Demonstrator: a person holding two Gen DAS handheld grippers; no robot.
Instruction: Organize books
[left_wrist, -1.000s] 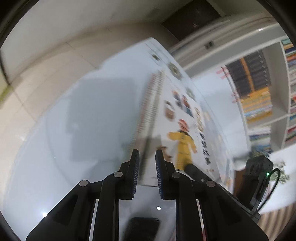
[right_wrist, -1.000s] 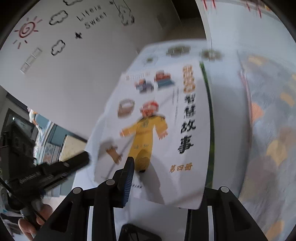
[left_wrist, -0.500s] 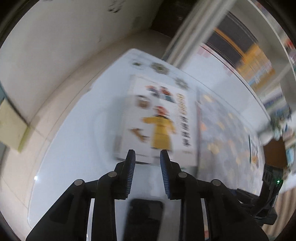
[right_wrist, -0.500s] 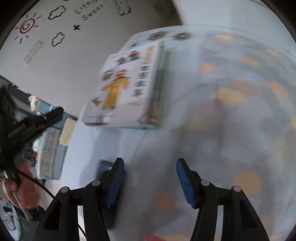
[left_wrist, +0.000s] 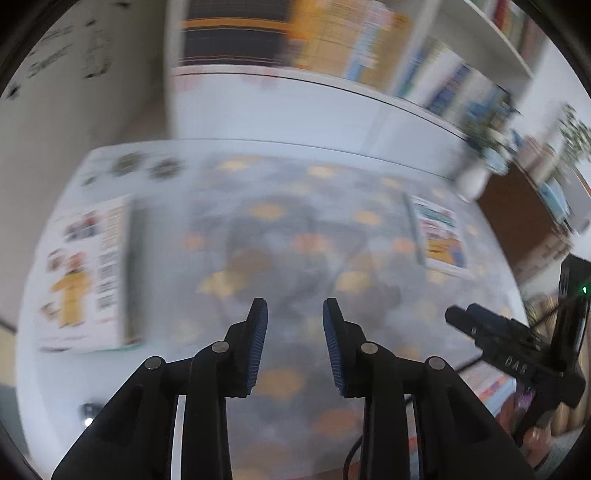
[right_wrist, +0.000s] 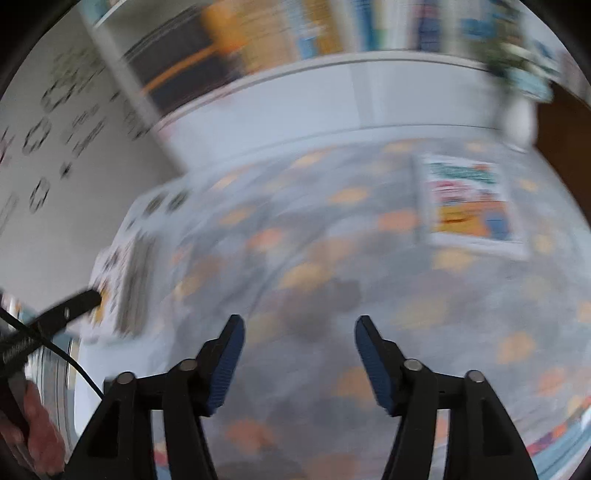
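A stack of books with a white cover and a yellow-clad figure lies at the table's left end; in the right wrist view the stack is a blurred shape at far left. A second book with an orange and green cover lies flat at the far right of the patterned cloth. My left gripper hangs over the cloth's middle, its jaws opening with nothing between them. My right gripper is also over the cloth, jaws opening wider and empty. Both views are motion-blurred.
A grey cloth with orange patches covers most of the table. A white bookshelf full of books stands behind it, with a potted plant at the right. The right gripper's body shows at the left view's right edge. A hand holds the left gripper.
Both grippers let go of the white-covered book, swung right away from the stack to over the patterned cloth, and their jaws spread. The book now rests on the stack at left.
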